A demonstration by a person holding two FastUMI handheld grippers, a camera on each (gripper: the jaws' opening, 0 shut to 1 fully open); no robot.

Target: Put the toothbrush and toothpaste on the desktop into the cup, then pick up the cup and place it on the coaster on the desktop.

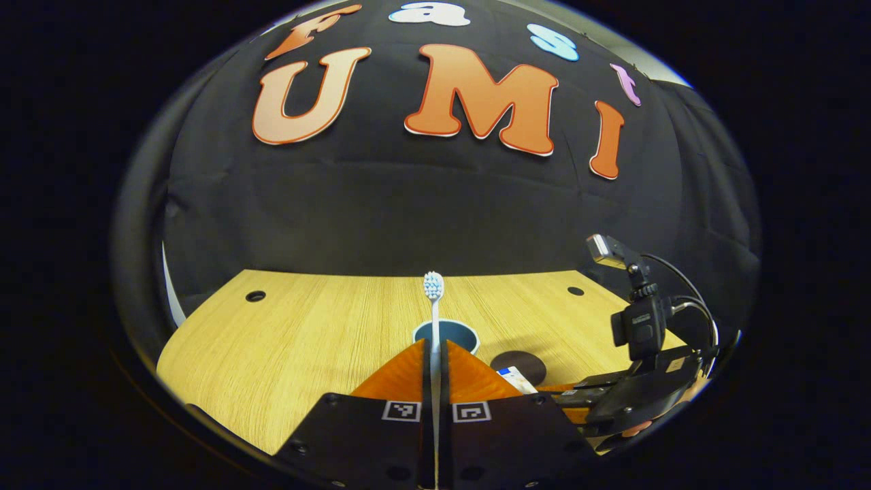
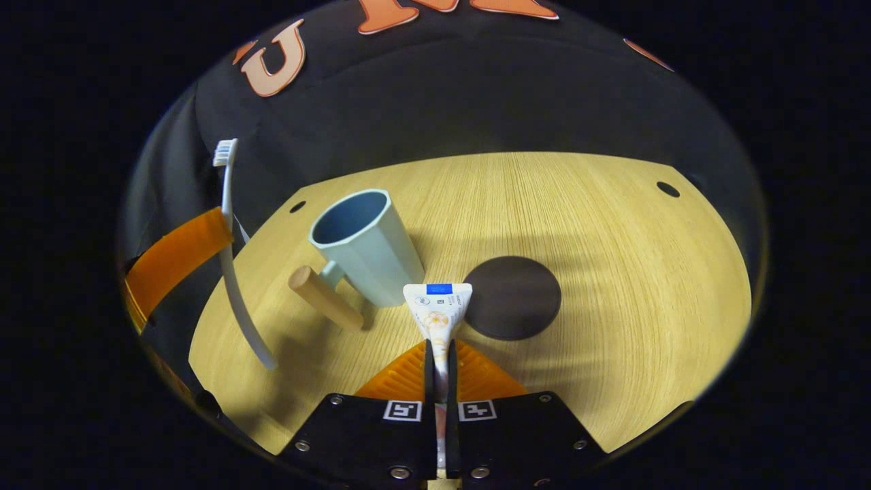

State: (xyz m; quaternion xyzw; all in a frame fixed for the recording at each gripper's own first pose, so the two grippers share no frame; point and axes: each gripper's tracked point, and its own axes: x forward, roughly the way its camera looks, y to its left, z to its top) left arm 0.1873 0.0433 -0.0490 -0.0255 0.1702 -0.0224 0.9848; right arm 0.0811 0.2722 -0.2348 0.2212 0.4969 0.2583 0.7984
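While the wooden desktop (image 2: 612, 286) is lying under both tools, a blue cup (image 2: 367, 248) is standing upright on it, its wooden handle (image 2: 325, 298) pointing toward the camera in the right gripper view. A dark round coaster (image 2: 512, 297) is lying flat just beside the cup, apart from it. In the left gripper view, the cup (image 1: 446, 335) is sitting directly ahead of the fingers, with the coaster (image 1: 520, 364) to its right.

The left gripper (image 1: 435, 371) is clenching the toothbrush (image 1: 433, 306), both fingers pressing on its handle, the bristle head pointing up above the cup's rim. In the right gripper view, the same toothbrush (image 2: 231, 258) is hanging in the air to the left of the cup, clear of the desktop.

The right gripper (image 2: 441, 357) is clamping the toothpaste (image 2: 439, 309), its fingers nearly closed on the tube, whose flat end is pointing forward between cup and coaster. Whether the tube is touching the desktop cannot be told. In the left gripper view, the right gripper's body (image 1: 639, 381) is standing at the right, toothpaste (image 1: 516, 378) showing beside the coaster.
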